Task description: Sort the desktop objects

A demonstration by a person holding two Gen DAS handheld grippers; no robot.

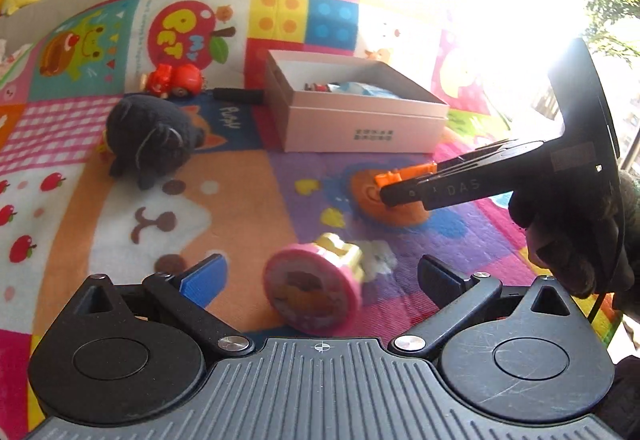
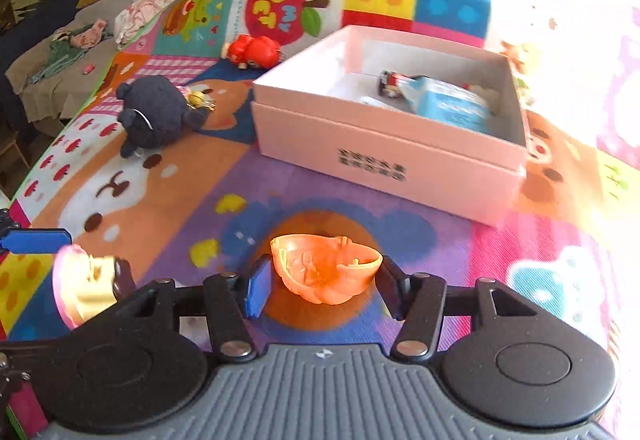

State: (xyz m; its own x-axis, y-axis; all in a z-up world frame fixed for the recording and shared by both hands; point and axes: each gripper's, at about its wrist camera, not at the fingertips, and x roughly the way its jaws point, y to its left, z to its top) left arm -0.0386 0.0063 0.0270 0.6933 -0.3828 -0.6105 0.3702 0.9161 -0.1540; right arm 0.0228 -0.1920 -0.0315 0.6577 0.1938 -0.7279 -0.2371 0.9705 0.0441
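While gaping, right claw flanks orange shell

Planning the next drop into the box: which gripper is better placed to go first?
Right. The right gripper brackets the orange shell, with the pink box just ahead. The left gripper is open around the pink toy, farther back.

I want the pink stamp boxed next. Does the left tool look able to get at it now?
Probably yes. The pink stamp lies on its side between the open fingers of the left tool, nothing covering it; the right tool sits apart at the orange shell.
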